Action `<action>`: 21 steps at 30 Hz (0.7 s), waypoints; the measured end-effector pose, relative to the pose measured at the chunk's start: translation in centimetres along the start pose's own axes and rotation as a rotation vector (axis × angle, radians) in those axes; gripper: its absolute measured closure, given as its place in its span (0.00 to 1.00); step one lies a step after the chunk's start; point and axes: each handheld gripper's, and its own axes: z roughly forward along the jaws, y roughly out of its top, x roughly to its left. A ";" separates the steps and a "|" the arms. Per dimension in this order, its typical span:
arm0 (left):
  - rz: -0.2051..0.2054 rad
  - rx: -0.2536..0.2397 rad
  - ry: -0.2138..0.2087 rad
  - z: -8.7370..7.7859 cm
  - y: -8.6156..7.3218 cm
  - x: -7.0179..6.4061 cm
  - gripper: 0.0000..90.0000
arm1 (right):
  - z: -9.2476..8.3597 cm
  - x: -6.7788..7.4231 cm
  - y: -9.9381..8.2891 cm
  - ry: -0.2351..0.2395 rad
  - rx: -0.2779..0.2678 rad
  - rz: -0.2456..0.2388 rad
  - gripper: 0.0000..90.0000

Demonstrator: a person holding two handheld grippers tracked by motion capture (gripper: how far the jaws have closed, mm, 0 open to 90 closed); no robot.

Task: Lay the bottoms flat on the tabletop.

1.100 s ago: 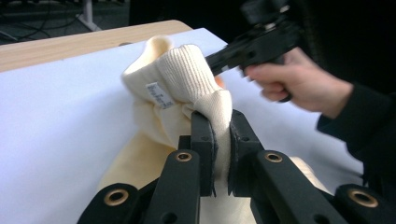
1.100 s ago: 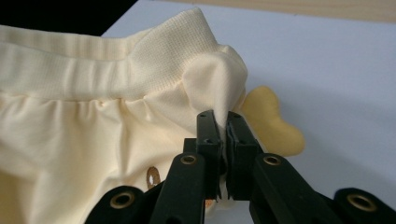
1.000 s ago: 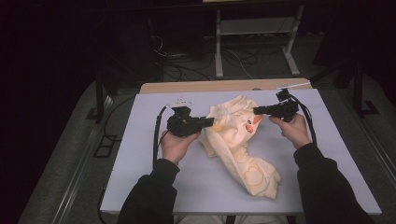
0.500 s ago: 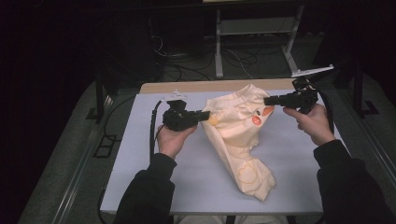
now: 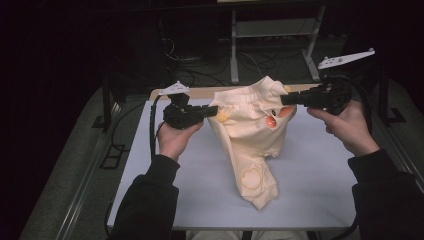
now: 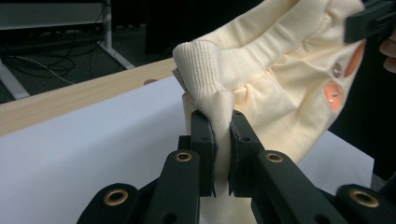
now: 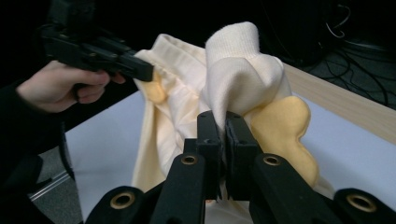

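Jaws of both grippers are clamped on the ribbed waistband of a small cream garment (image 5: pixel 250 135), apparently a pair of child's trousers with orange and yellow appliqué. Left gripper (image 6: pixel 222 140) pinches a narrow fold of the band between its pads; right gripper (image 7: pixel 223 140) does the same at the opposite side, beside a yellow patch (image 7: pixel 282 135).

Position: in the high view the garment hangs between the left gripper (image 5: pixel 212 113) and the right gripper (image 5: pixel 286 99), waistband uppermost and held clear of the table (image 5: pixel 320 175). The lower leg end still rests on the white sheet covering the table, near the front edge. The right side is held somewhat higher than the left.

Judgement: the work in hand appears to be lifting the garment by the waist to shake it out or lay it flat.

Risks noted:
- Each grip holds only a thin pinch of stretchy rib knit; a sharp shake or a wide pull apart could draw the fabric out of one pair of jaws, dropping that side.
- Uneven height may leave the legs twisted when laid down.
- The trailing end could drag and ruck the sheet, or slip over the front edge.
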 end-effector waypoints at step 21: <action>-0.018 0.068 -0.040 -0.3 0.5 2.2 0.90 | 1.6 3.6 0.5 -0.077 0.005 0.006 0.94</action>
